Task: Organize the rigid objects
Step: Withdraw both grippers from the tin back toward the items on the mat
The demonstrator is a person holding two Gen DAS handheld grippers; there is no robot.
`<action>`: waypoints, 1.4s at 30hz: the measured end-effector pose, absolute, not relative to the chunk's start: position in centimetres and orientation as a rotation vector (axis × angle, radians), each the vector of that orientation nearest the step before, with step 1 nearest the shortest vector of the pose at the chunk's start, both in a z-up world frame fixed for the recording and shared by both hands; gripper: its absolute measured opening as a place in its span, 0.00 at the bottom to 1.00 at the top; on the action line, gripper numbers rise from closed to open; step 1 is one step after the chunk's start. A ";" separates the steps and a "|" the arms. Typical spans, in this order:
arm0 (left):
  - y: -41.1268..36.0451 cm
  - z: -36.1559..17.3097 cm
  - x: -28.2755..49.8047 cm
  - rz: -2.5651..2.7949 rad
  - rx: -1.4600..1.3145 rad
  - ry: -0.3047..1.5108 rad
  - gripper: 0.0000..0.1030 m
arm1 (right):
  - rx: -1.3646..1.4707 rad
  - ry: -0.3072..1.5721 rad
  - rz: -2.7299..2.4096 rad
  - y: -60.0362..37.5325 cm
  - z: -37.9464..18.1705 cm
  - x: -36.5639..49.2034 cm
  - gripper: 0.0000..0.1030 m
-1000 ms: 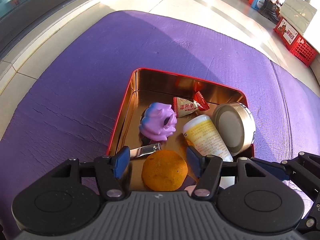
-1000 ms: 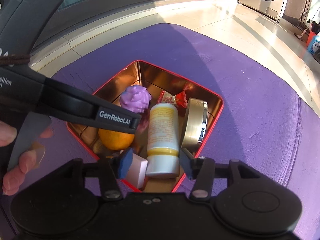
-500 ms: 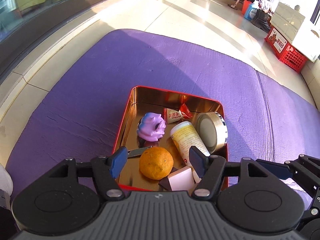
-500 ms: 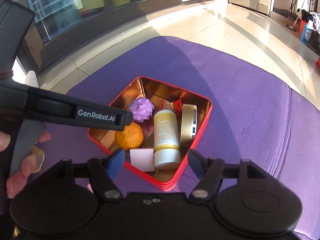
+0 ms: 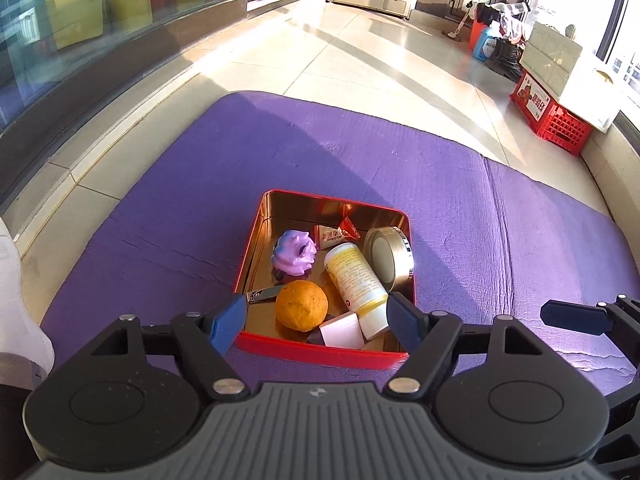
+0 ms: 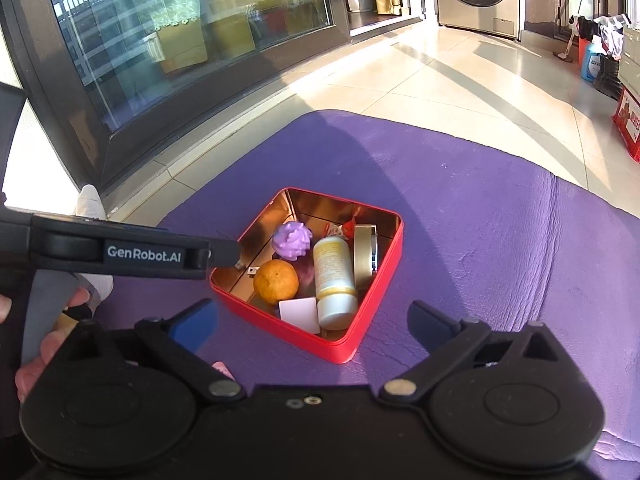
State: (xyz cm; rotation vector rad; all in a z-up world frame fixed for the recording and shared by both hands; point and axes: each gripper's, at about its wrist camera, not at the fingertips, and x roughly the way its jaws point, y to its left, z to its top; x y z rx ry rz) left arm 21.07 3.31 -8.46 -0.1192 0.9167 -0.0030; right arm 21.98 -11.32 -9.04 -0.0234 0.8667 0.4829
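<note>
Glossy gold-lined red metal tin [image 5: 256, 258], matt wrinkled purple mat [image 5: 168, 216], dimpled orange [image 5: 302, 305], shiny floor tiles [image 5: 360, 52]

My blue-padded fingers [image 5: 228, 322] frame a red tin [image 5: 320, 350], gold inside, on a purple mat [image 5: 180, 220]: orange fruit [image 5: 301, 305], lilac toy [image 5: 294, 256], yellow-and-white bottle [image 5: 354, 280], gold round tin [image 5: 388, 256], red-and-white candy wrapper [image 5: 334, 234].

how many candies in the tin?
1: a red-and-white wrapped candy by the far wall of the tin, between the purple toy and gold can. More may be hidden.
</note>
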 end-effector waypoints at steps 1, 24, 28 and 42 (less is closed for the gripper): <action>3.2 -8.2 20.6 -0.002 -0.119 0.914 0.75 | -0.020 0.865 0.480 -11.5 -8.8 21.6 1.00; 2.2 -11.8 11.2 0.001 -0.218 1.031 0.79 | -0.183 0.963 0.466 -11.5 -12.3 14.1 1.00; 1.8 -13.9 11.0 0.000 -0.217 1.074 0.79 | -0.205 0.999 0.462 -11.0 -14.3 13.1 1.00; 0.1 -20.1 11.9 -0.068 -0.129 1.158 0.79 | -0.211 1.125 0.471 -9.1 -19.6 12.1 0.86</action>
